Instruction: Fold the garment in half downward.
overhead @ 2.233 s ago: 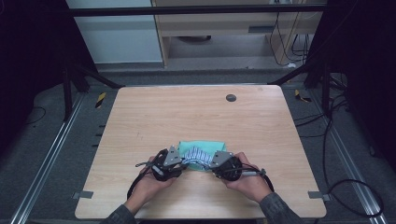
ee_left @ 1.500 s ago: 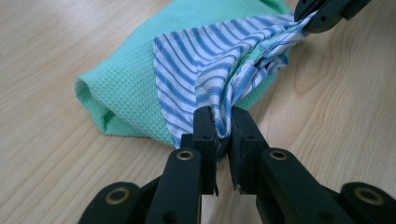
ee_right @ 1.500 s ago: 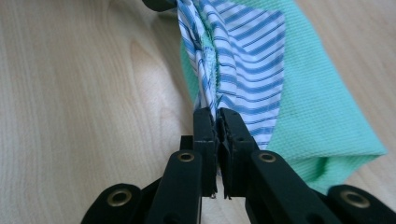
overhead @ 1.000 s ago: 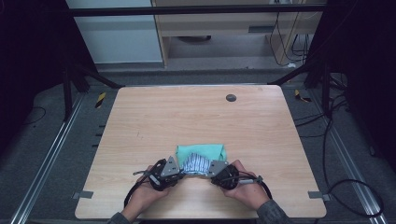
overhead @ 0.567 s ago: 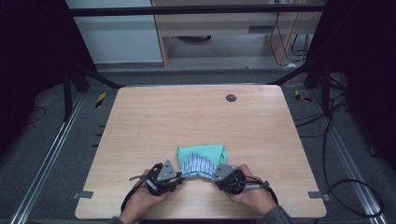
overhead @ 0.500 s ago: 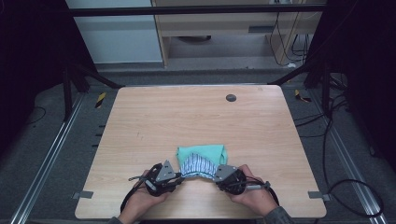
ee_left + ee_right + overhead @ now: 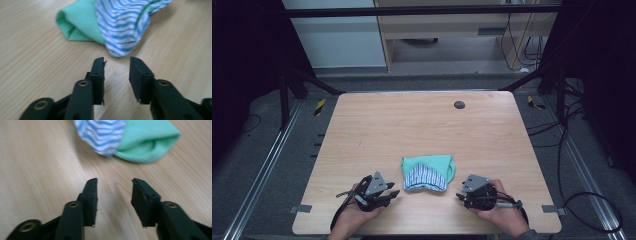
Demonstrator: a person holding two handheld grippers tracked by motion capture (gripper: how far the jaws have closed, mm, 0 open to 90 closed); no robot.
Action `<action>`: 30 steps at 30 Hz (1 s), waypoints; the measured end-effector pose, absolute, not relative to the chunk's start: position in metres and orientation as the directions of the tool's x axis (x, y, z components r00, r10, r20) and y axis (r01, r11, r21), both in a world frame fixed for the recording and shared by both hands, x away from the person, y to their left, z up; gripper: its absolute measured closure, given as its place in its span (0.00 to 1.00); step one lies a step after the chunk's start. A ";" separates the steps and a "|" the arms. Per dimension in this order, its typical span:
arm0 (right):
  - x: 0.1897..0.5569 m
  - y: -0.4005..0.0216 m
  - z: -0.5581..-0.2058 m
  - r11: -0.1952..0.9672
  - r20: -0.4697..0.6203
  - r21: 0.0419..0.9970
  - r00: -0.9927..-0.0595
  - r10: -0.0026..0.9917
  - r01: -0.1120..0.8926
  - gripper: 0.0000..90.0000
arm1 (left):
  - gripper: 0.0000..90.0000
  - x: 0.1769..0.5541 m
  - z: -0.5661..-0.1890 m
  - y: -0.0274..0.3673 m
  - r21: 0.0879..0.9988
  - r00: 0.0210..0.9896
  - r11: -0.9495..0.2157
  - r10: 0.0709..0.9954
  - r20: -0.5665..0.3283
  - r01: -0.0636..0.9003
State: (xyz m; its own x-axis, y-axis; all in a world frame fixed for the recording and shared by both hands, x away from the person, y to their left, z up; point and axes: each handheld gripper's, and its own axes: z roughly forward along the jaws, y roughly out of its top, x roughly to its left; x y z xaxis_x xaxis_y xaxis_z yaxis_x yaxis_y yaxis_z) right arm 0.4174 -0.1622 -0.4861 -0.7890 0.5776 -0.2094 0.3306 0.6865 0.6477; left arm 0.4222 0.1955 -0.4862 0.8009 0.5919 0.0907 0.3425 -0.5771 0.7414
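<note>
a folded cloth [image 7: 428, 172], mint green with a blue-and-white striped part turned toward the person, lies on the wooden table [image 7: 422, 125] near its front edge, about midway across. the left tongs [image 7: 393, 194] sit just to the left of the cloth and a little nearer the person, not touching it; in the left gripper view [image 7: 117, 65] the jaws stand partly apart with only bare wood between them, having just been opening, and the striped edge of the cloth [image 7: 125, 27] lies just beyond their tips. the right tongs [image 7: 459, 196] rest to the right of the cloth, also clear of it; in the right gripper view [image 7: 114, 185] their jaws have likewise just been opening and hold nothing, the cloth [image 7: 130, 137] lying ahead of them. a small dark round mark [image 7: 459, 104] sits well behind the cloth, near the table's far edge.
</note>
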 end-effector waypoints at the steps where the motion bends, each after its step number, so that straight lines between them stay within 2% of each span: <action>1: 0.417 -0.162 -0.486 0.686 -0.209 0.648 -0.789 0.578 0.331 0.54 | 0.67 0.424 -0.487 0.197 0.742 0.792 -0.573 0.603 0.093 0.349; 7: 0.430 -0.179 -0.488 0.603 -0.172 0.676 -0.705 0.688 0.423 0.31 | 0.39 0.438 -0.489 0.211 0.749 0.712 -0.509 0.698 0.073 0.423; 12: 0.444 -0.185 -0.492 0.531 -0.124 0.690 -0.643 0.755 0.491 0.18 | 0.25 0.449 -0.492 0.223 0.754 0.657 -0.466 0.752 0.062 0.463; 18: 0.467 -0.191 -0.498 0.402 -0.042 0.710 -0.536 0.843 0.578 0.09 | 0.15 0.465 -0.498 0.237 0.748 0.590 -0.412 0.807 0.035 0.520; 27: 0.490 -0.203 -0.509 0.261 -0.010 0.719 -0.366 0.931 0.644 0.09 | 0.11 0.479 -0.506 0.250 0.744 0.541 -0.380 0.840 0.029 0.549; 30: 0.492 -0.204 -0.510 0.254 -0.016 0.725 -0.353 0.935 0.640 0.09 | 0.11 0.482 -0.507 0.251 0.741 0.531 -0.370 0.847 0.022 0.560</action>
